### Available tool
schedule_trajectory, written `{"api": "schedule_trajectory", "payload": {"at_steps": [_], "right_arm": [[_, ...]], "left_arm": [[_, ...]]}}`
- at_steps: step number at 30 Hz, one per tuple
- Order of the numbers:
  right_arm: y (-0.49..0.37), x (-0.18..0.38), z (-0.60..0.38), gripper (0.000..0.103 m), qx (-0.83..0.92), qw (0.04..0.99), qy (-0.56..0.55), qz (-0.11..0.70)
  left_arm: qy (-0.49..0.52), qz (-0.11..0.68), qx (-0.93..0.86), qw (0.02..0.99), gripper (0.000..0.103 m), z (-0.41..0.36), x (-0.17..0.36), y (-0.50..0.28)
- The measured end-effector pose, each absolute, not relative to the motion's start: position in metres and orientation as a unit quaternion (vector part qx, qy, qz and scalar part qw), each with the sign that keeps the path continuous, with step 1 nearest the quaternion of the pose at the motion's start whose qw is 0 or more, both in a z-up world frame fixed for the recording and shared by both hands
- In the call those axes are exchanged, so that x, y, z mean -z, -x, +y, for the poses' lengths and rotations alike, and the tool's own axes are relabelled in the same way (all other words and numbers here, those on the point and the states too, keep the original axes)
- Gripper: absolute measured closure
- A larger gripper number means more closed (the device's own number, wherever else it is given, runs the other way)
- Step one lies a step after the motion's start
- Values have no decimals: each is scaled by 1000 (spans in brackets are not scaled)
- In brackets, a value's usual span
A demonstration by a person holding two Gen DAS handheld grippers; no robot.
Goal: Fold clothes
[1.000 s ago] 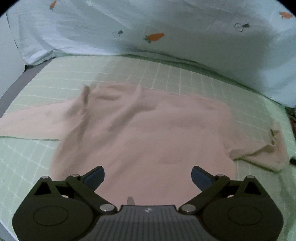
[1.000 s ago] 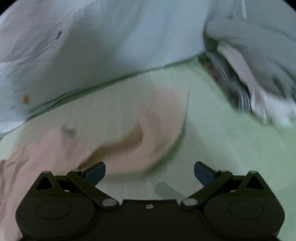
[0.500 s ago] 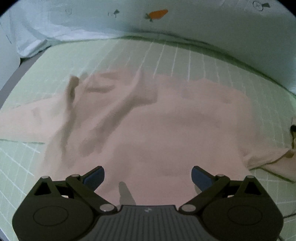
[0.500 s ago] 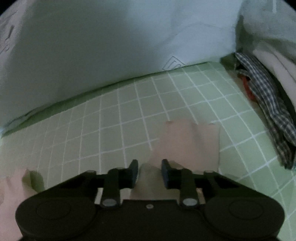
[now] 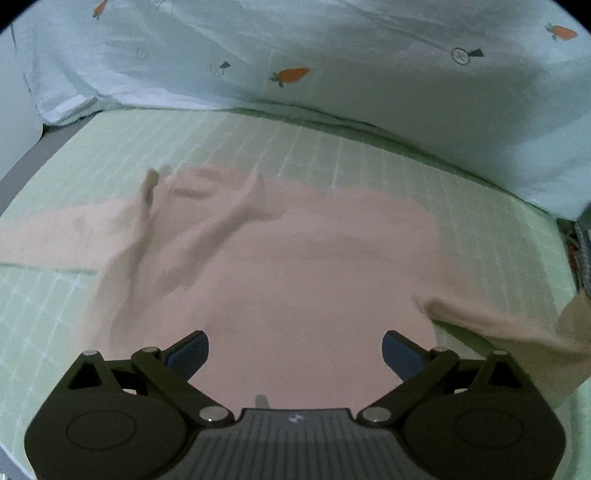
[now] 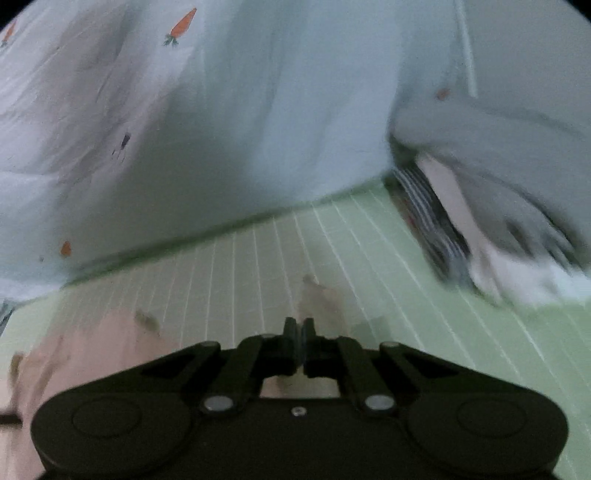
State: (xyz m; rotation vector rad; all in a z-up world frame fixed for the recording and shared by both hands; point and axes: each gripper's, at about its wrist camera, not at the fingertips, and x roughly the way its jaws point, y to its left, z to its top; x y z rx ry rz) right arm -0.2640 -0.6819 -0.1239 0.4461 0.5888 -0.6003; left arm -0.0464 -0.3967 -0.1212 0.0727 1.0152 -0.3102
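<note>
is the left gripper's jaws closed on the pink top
No, the left gripper hangs with jaws wide apart above the pink top.

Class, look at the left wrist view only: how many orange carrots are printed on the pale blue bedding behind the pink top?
3. One carrot at centre, one at the upper left edge, one at the upper right edge. Folds in the bedding may hide more.

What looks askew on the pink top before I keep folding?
The pink top isn't flat: diagonal ridges bunch its upper-left shoulder area, and the right sleeve is lifted off the green checked sheet, pinched in the shut right tool.
</note>
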Motion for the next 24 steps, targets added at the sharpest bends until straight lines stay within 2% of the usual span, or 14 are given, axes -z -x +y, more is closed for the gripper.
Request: {"api": "schedule_trajectory", "payload": {"at_steps": [4,7,8,11,14,18,22,24], "right_arm": [[312,157,-656,100,283,858,-263,338],[329,171,-648,95,286,842,-292,351],[330,169,-647,88,292,844,-287,346],[333,163,-644,61,318,845,-274,331],[335,162,-645,53,333,842,-271,328],[318,176,-650,34,330,838,-260,349],[297,189,-645,34,338,831,-220,383],[300,192,-644,68,336,839,-220,368]], "left_arm": [[-41,490,156,857,3,-394,125,67],[-49,483,164,858,3,-392,124,82],[-51,481,165,860,3,-390,123,86],[-58,476,163,862,3,-383,120,101],[-65,470,154,866,3,-371,114,118],[-64,473,126,870,3,-350,107,132],[-62,477,110,870,3,-334,99,142],[-67,482,109,867,3,-330,99,146]]}}
